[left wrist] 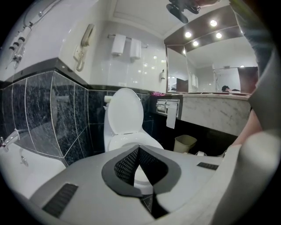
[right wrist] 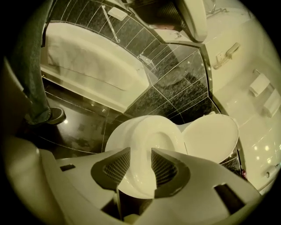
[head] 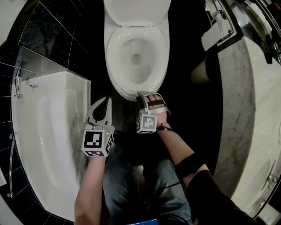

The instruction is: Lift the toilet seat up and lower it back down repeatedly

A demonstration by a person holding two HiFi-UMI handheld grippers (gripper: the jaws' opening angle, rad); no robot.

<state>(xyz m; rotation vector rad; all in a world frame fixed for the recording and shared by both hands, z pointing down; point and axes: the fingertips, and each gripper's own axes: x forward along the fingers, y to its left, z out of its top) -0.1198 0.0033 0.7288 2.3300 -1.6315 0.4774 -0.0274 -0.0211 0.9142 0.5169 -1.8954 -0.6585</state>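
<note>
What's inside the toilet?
A bare white toilet bowl with a darker drain at the bottom. The toilet seat covers its rim, hiding that.

- The glossy white plastic toilet seat [head: 115, 52] is an oval ring with a wide open middle.
- It is lowered and lies flat and level on the rim of the white ceramic bowl [head: 137, 66], matching the rim's outline all the way round.
- Its hinged end sits at the bowl's rear edge, just below the white lid [head: 137, 9], which stands raised.
- Its rounded front curve reaches the bowl's front edge, above the dark floor.
</note>
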